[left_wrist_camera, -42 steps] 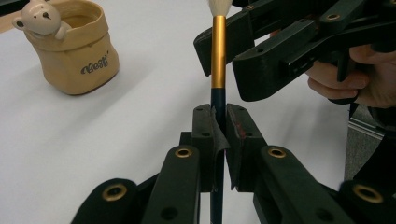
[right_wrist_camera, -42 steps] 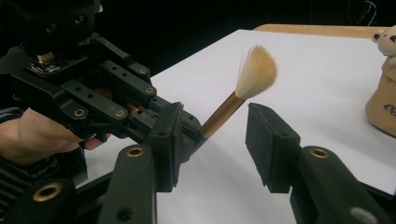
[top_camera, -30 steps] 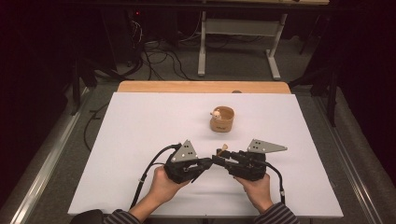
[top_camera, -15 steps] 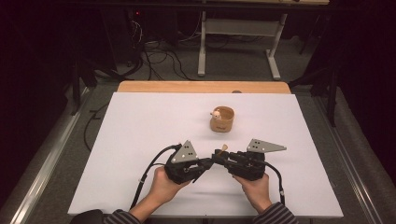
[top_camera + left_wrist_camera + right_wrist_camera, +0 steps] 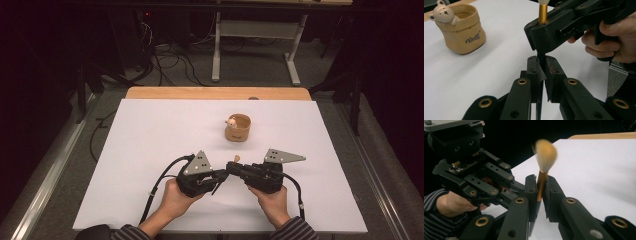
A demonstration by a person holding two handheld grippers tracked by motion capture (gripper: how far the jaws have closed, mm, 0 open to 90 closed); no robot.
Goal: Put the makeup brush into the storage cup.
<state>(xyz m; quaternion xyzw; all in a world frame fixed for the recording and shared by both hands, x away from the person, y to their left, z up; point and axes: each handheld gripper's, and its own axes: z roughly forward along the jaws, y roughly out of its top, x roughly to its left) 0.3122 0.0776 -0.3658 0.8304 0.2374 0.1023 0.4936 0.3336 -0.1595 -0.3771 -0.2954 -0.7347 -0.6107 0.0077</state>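
Gold-banded brush (image 5: pixel 541 185), tan bear pot (image 5: pixel 461 30), perhaps striped sleeve (image 5: pixel 432 225).

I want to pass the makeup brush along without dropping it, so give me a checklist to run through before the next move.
1. Right hand-held gripper shut on the brush's gold ferrule: ok; its jaws have just been closing.
2. Left hand-held gripper shut on the dark handle: ok.
3. Brush upright, bristles up: ok.
4. Bear cup upright, mouth open: ok.
5. White table between brush and cup bare: ok.
6. Grip firmness: cannot tell.
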